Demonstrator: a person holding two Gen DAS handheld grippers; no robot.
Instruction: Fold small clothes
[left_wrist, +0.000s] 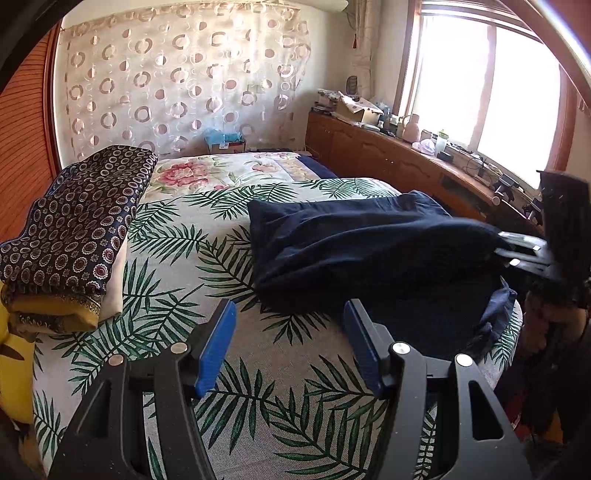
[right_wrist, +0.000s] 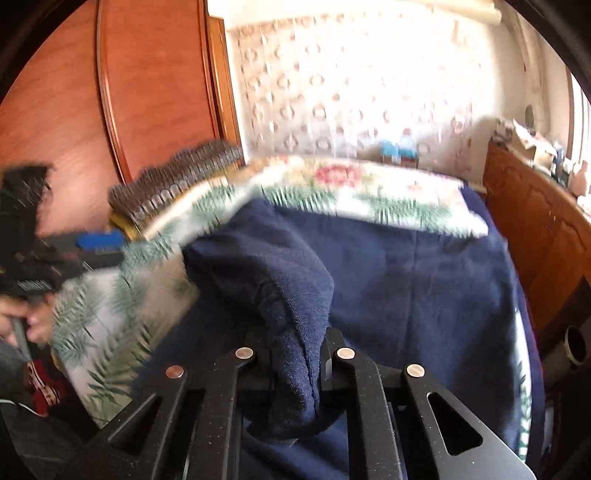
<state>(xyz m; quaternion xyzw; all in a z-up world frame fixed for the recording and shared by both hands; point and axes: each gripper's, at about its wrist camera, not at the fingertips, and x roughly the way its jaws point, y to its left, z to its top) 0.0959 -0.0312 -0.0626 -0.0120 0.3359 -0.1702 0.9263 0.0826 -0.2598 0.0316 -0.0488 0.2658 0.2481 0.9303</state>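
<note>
The right gripper (right_wrist: 295, 354) pinches a fold of the dark navy cloth garment (left_wrist: 369, 240), while the left gripper (left_wrist: 290, 347) hovers spread and empty just beside its near edge.

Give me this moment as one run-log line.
left gripper: open, empty, over bed | right gripper: shut on navy garment | folded pile: left side

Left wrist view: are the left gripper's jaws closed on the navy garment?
No. The left gripper stands open over the leaf-print bedspread, beside the navy garment.
</note>
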